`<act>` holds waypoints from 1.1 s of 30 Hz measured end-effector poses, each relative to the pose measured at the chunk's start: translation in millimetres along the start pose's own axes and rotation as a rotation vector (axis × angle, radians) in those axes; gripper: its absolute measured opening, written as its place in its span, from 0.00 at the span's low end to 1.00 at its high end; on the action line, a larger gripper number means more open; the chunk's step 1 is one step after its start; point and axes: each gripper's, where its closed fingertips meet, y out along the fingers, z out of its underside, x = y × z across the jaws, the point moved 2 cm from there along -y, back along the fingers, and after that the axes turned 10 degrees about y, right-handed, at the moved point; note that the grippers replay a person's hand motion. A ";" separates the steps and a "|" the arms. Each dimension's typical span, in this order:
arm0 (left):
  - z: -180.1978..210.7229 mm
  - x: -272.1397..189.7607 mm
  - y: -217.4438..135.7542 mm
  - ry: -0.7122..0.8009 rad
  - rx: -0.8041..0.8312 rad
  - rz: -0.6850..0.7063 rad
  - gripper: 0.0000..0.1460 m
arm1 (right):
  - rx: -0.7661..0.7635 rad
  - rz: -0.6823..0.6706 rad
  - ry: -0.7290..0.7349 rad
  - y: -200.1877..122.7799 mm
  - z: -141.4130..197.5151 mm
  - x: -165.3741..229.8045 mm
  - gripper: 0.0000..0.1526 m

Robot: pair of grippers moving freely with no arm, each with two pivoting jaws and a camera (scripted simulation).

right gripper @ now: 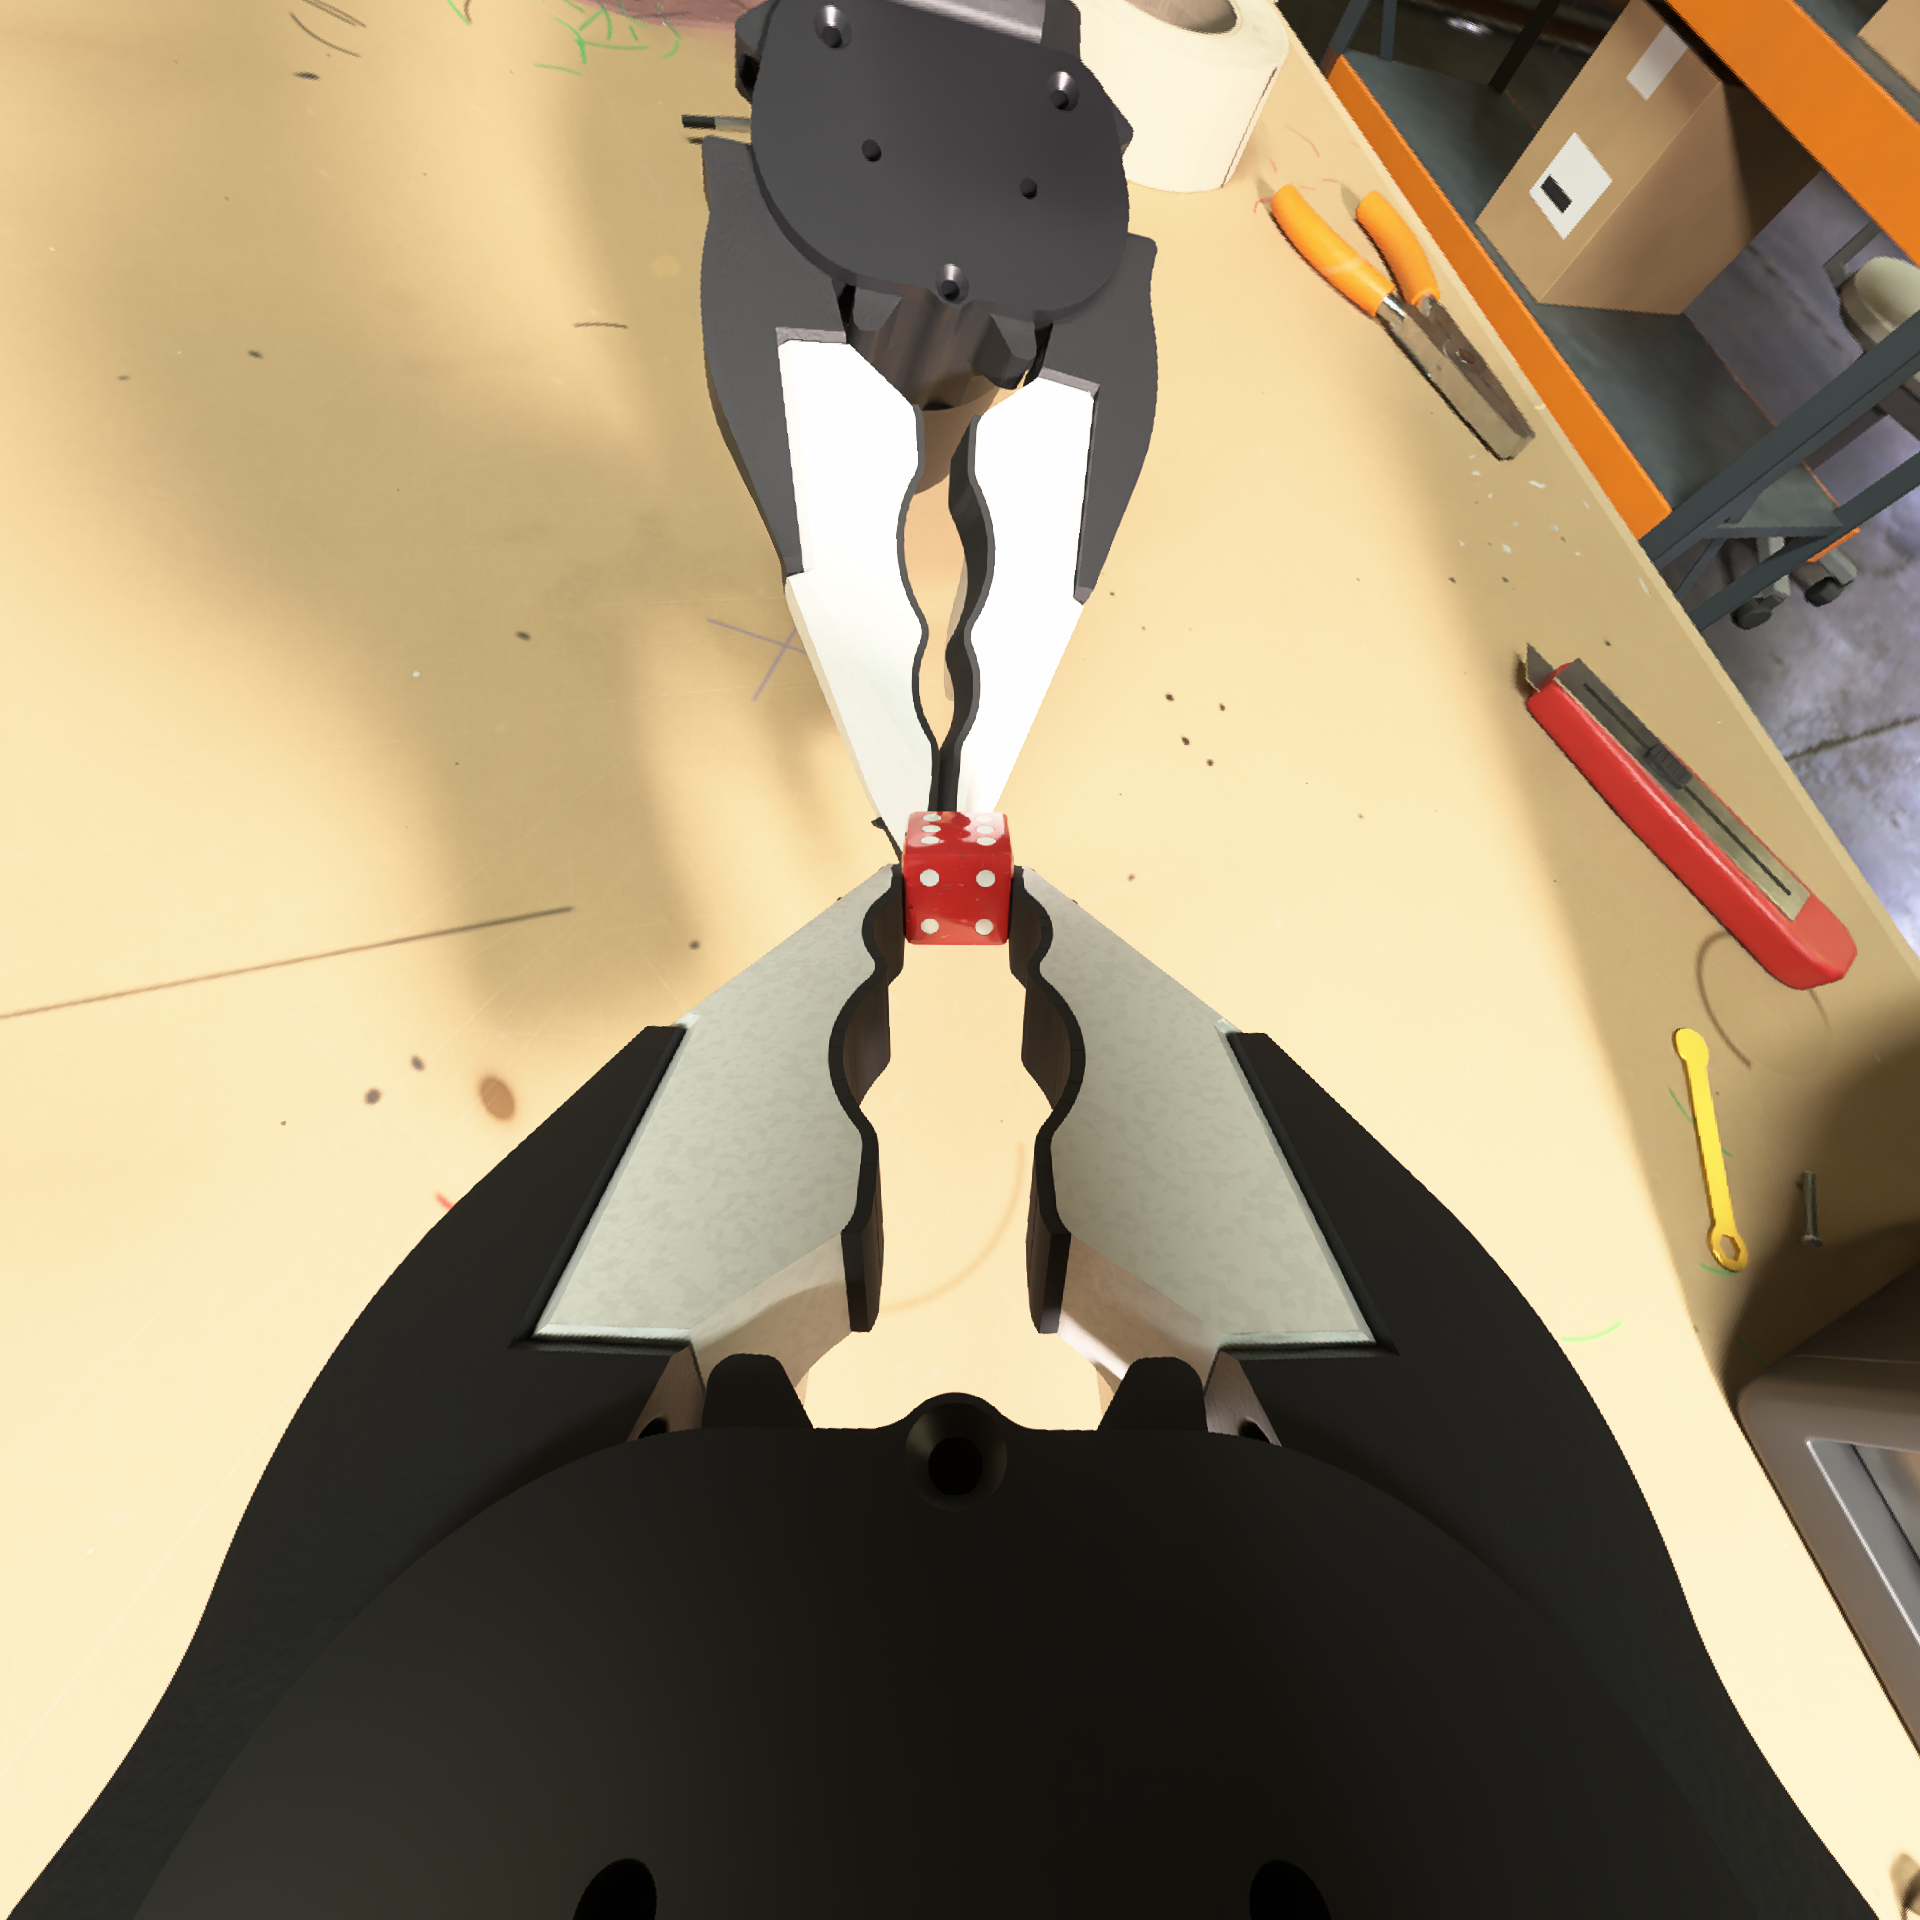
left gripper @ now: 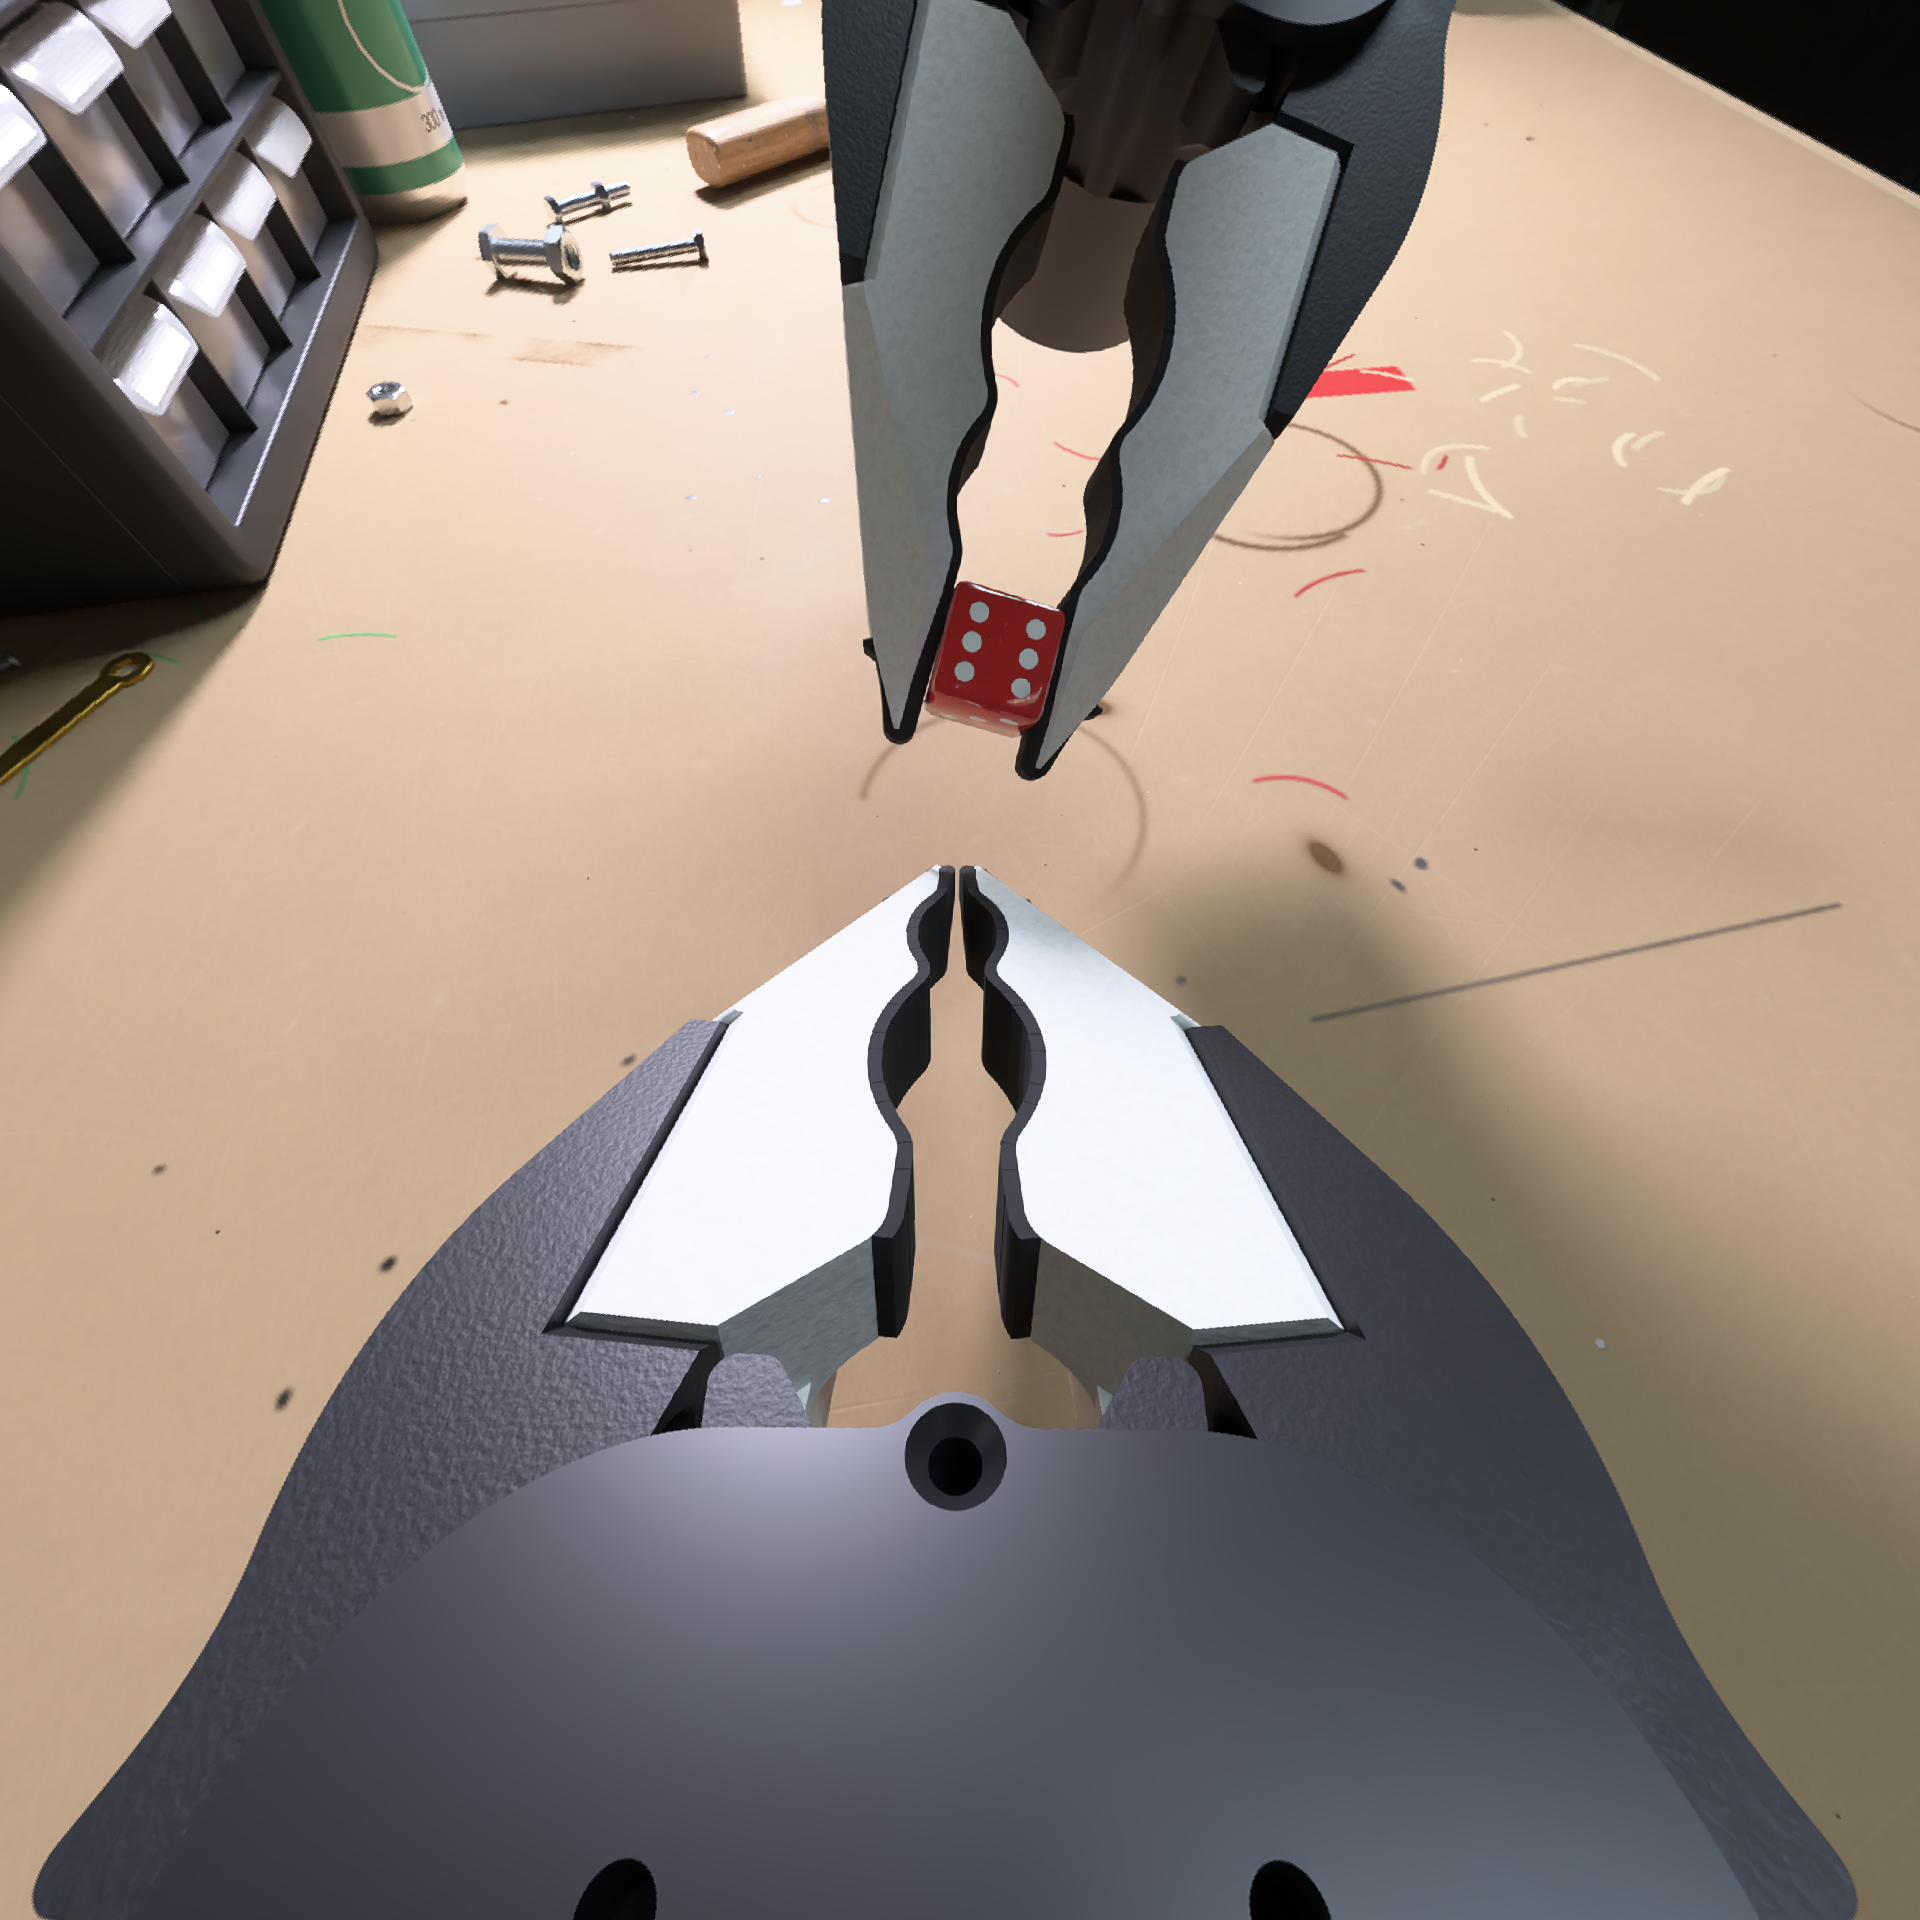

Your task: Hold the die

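Note:
A red die with white pips (right gripper: 956,881) sits clamped between the fingertips of my right gripper (right gripper: 956,894), held just above the tan workbench. In the left wrist view the die (left gripper: 992,660) shows pinched between the right gripper's tips (left gripper: 971,753), straight ahead of my left gripper. My left gripper (left gripper: 956,875) is shut and empty, its tips a short way from the die and not touching it. In the right wrist view the left gripper (right gripper: 951,795) points at the die from the far side, its tips hidden just behind it.
A grey drawer cabinet (left gripper: 156,301), a green can (left gripper: 384,114), bolts (left gripper: 530,255), a nut (left gripper: 389,399) and a wooden handle (left gripper: 758,140) lie at the far left. A red utility knife (right gripper: 1683,821), orange pliers (right gripper: 1392,301), a yellow wrench (right gripper: 1709,1148) and tape roll (right gripper: 1195,94) lie near the bench edge.

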 end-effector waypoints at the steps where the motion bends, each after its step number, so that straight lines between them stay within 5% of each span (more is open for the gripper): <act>1: 0.0 0.0 0.1 0.000 0.000 0.000 0.00 | 0.001 0.000 -0.001 0.0 0.0 0.0 0.12; 33: -3.2 -9.7 3.9 0.198 0.073 -0.050 0.00 | 0.060 -0.103 -0.013 -2.9 2.9 10.0 0.12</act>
